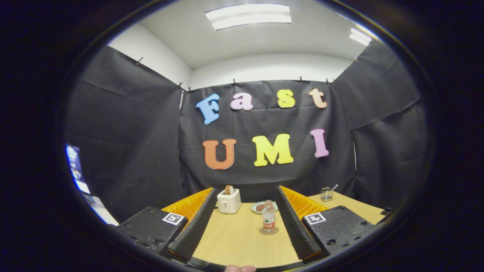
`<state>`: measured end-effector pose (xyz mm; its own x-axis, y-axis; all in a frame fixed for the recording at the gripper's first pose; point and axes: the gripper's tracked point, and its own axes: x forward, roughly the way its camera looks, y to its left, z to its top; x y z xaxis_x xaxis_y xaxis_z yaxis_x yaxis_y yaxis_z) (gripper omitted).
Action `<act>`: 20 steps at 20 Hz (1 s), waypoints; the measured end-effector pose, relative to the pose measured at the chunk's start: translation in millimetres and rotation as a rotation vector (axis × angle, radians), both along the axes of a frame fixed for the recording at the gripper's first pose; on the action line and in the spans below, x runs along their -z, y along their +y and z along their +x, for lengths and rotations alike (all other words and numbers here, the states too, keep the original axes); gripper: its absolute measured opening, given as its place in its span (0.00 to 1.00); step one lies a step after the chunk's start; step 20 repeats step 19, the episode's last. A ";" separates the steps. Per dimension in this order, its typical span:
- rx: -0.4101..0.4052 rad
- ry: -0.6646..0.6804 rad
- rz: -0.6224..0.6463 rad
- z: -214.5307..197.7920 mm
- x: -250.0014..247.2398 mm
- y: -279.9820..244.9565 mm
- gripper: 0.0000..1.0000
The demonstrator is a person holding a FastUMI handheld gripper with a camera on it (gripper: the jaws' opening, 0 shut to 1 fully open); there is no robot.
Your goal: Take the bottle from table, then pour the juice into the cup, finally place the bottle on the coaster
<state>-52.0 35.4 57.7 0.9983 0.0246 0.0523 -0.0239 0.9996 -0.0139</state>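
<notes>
A small clear bottle [269, 217] with a red label and a white cap stands upright on a round coaster [269, 231] on the wooden table [234, 241]. It sits between my two fingers, closer to the right finger [293, 223], and neither finger touches it. My gripper [245, 194] is open wide with nothing held. A glass cup [326, 194] with a thin stick in it stands far off to the right, beyond the right finger.
A white toaster [228, 201] with a slice of bread in it stands at the back of the table, near the left finger's tip. A plate [261, 207] with food lies just behind the bottle. Black cloth walls close in the table.
</notes>
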 end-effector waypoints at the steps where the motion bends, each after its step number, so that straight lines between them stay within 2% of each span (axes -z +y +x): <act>1: -0.002 0.003 0.002 -0.1 1.2 -0.3 0.99; 20: -0.035 0.003 -0.016 -8.0 -6.7 22.6 1.00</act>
